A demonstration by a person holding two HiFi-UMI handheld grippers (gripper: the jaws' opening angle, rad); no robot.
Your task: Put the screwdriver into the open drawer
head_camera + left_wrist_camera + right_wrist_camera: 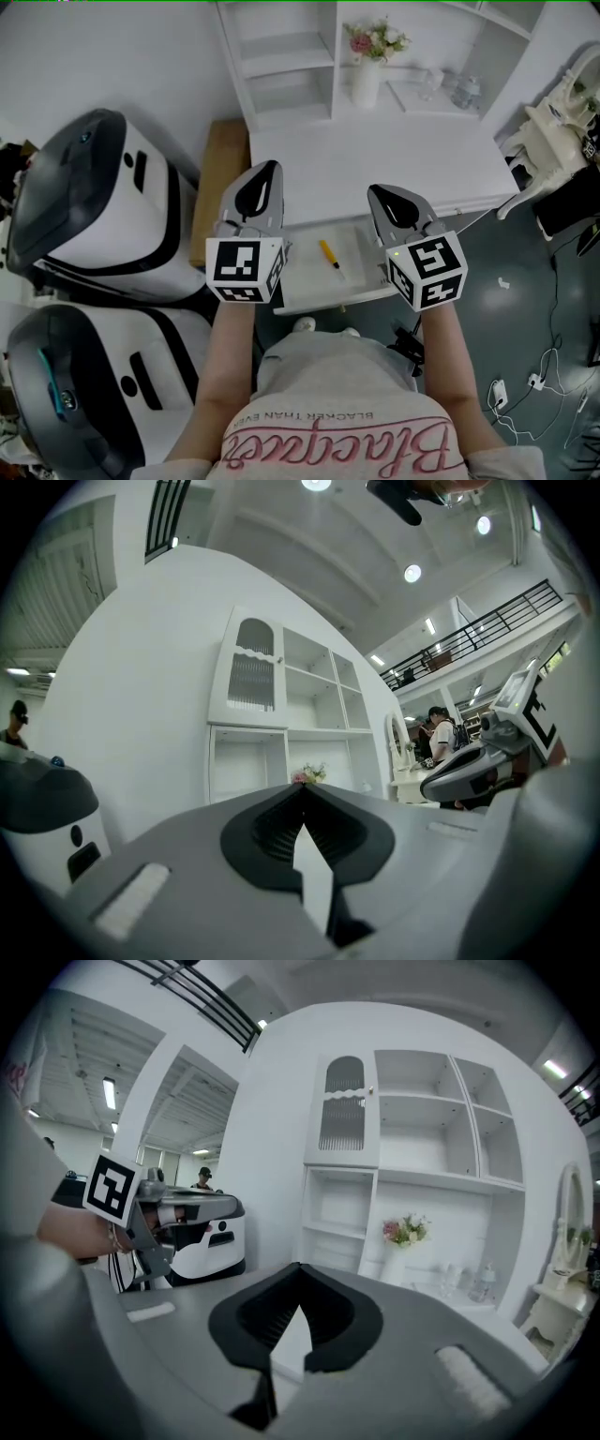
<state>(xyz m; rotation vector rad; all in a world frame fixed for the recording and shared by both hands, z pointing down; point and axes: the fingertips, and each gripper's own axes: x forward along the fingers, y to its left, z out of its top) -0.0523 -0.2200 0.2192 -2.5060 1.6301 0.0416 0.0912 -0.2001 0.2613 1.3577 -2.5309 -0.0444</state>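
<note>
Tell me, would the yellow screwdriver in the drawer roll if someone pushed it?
Probably a little. The screwdriver looks slim and rounded and lies flat, so a sideways push may roll it. The sides of the drawer would likely stop it. It looks small and stiff, so it is probably light and won't bend.

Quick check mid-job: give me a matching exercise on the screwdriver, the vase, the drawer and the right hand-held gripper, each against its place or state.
Things:
1. screwdriver
2. vase
3. drawer
4. right hand-held gripper

Places or states:
A. pulled open
B. shut, nothing held
C. lying in the drawer
D. standing on the white desk top

Pairs: 1-C, 2-D, 3-A, 4-B
</note>
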